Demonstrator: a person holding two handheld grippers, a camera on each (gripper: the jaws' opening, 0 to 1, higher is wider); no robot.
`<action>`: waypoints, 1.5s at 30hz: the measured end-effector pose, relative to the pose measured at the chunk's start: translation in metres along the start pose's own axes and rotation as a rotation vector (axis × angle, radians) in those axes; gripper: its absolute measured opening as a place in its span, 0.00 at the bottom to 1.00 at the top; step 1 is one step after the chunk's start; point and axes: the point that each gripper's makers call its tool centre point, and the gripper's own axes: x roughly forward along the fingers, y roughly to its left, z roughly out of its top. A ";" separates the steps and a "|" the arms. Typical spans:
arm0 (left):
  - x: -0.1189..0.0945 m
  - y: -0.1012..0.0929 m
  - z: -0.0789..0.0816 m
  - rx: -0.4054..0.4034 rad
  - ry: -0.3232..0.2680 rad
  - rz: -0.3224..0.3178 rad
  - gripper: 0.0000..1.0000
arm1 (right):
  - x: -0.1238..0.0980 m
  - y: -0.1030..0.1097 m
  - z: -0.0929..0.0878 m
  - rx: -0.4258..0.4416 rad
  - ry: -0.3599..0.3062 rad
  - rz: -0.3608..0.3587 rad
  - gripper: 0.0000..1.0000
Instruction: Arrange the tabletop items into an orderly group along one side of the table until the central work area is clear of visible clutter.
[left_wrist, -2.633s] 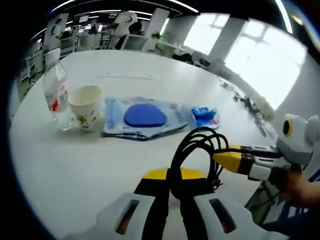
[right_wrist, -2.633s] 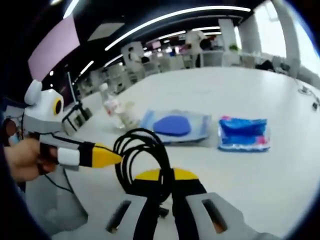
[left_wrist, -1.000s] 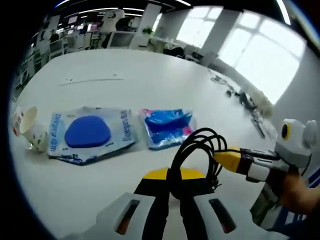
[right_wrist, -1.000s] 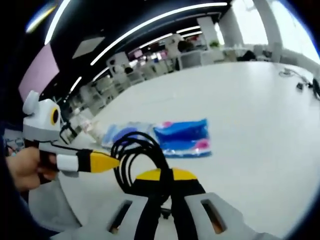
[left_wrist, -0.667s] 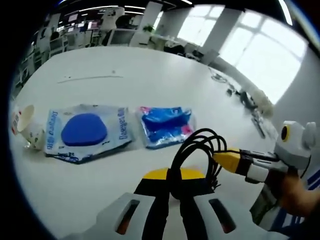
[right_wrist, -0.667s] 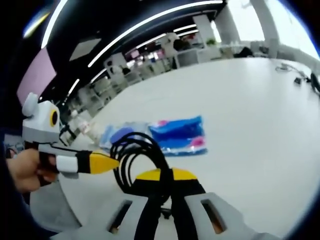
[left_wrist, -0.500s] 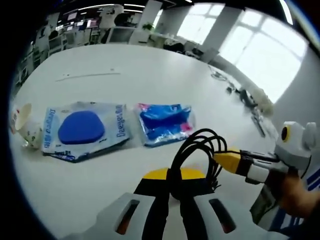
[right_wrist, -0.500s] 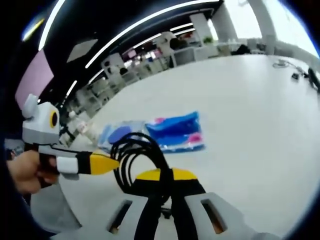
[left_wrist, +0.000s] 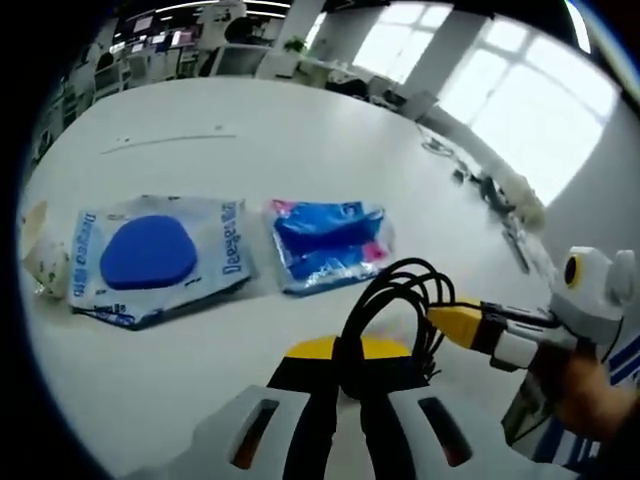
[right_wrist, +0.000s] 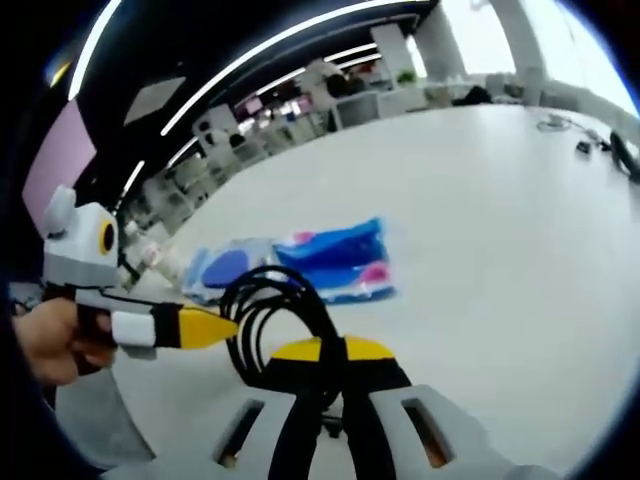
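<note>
Both grippers, left gripper (left_wrist: 340, 400) and right gripper (right_wrist: 325, 400), have fingers clamped on the black cable coil (left_wrist: 395, 310), lifted off the table (left_wrist: 300, 130). Blue pad packet (left_wrist: 150, 255) and blue wipes pack (left_wrist: 325, 240) sit lined up mid-table.

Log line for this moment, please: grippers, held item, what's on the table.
left gripper: shut on black cable | right gripper: shut on black cable | table: blue-disc packet beside blue pouch, paper cup beyond packet
</note>
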 end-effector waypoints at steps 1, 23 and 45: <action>0.001 0.001 0.000 0.000 0.003 0.001 0.05 | 0.001 0.000 0.000 -0.002 0.003 -0.001 0.01; 0.017 0.010 -0.014 -0.016 0.048 0.021 0.05 | 0.013 -0.006 -0.011 -0.076 0.049 -0.013 0.01; 0.026 0.015 -0.026 0.004 0.081 0.034 0.06 | 0.021 -0.011 -0.023 -0.159 0.079 -0.031 0.02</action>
